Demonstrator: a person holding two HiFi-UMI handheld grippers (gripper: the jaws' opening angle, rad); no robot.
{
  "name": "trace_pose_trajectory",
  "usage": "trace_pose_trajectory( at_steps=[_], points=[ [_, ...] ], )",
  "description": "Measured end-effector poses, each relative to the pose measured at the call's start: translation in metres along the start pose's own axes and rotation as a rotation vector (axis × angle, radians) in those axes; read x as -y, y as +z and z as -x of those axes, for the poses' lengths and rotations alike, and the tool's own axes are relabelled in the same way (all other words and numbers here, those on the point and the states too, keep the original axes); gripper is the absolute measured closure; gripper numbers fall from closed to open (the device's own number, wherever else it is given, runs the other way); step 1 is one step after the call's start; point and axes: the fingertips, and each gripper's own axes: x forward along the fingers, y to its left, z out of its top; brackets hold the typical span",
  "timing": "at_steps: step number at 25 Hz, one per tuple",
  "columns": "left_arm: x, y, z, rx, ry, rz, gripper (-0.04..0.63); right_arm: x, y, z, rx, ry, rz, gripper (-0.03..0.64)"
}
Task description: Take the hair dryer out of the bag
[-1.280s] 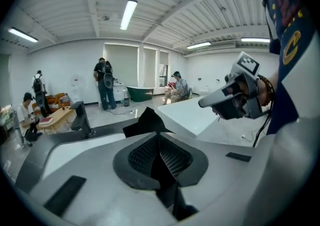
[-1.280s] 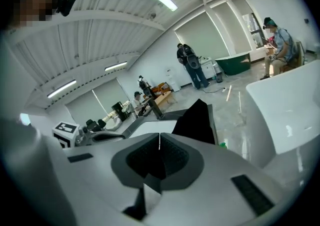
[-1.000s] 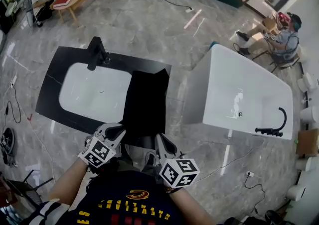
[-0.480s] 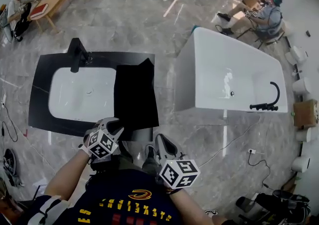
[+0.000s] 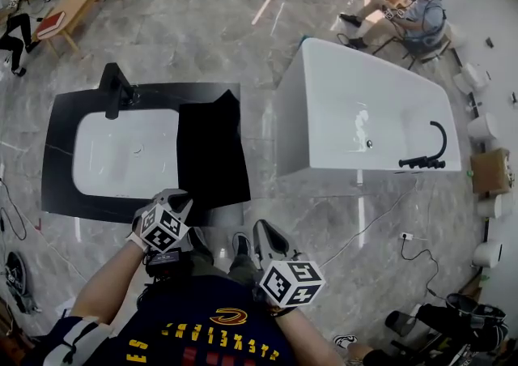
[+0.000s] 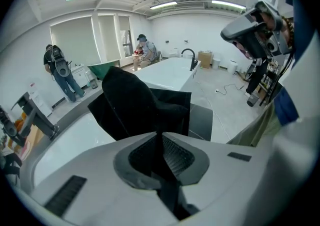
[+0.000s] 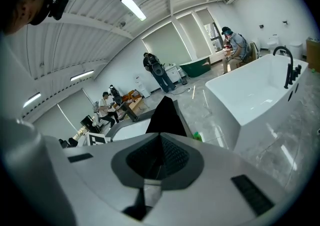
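Black counter [image 5: 57,154] at the far left, with a white sink basin [image 5: 121,154] sunk into it and a black faucet [image 5: 116,91] standing at the basin's far edge. Just right of the basin lies the black bag [image 5: 212,150], spread over the counter's right end, one corner poking up on the far side. And here's the left gripper [image 5: 175,197], right at the bag's near left corner, jaws closing with only a narrow dark gap between them. It's black on black there, so whether cloth sits in that gap cannot be told. The hair dryer? Out of sight, since no view looks inside the bag. Moving right, the right gripper [image 5: 263,228] hangs over the grey marble floor [image 5: 267,48], apart from the bag, jaws pressed together on nothing. Further right the white bathtub [image 5: 324,73] stands near the counter, a black tub faucet [image 5: 429,154] at its right end. Beyond it, a seated person [image 5: 421,10].
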Motion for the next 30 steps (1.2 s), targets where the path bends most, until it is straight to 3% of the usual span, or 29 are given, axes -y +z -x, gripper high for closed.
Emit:
trace_pose_trajectory(
  at_steps=[1, 8, 17, 21, 25, 30],
  points=[
    [-0.002, 0.001, 0.002, 0.007, 0.001, 0.012, 0.580, -0.001, 0.000, -0.001, -0.003, 0.002, 0.004, 0.607],
    [-0.008, 0.024, 0.020, 0.120, -0.016, 0.077, 0.583, -0.017, -0.003, -0.018, -0.049, 0.046, 0.057, 0.607],
    [-0.037, 0.079, 0.056, 0.281, 0.019, 0.102, 0.583, -0.071, -0.029, -0.080, -0.248, 0.212, 0.224, 0.607],
    [-0.043, 0.093, 0.065, 0.328, 0.022, 0.120, 0.583, -0.088, -0.048, -0.115, -0.323, 0.241, 0.272, 0.607],
    [-0.036, 0.097, 0.073, 0.362, 0.007, 0.120, 0.583, -0.091, -0.053, -0.153, -0.322, 0.229, 0.188, 0.607],
    [-0.036, 0.091, 0.080, 0.395, 0.003, 0.192, 0.583, -0.089, -0.058, -0.182, -0.344, 0.240, 0.064, 0.607]
  ],
)
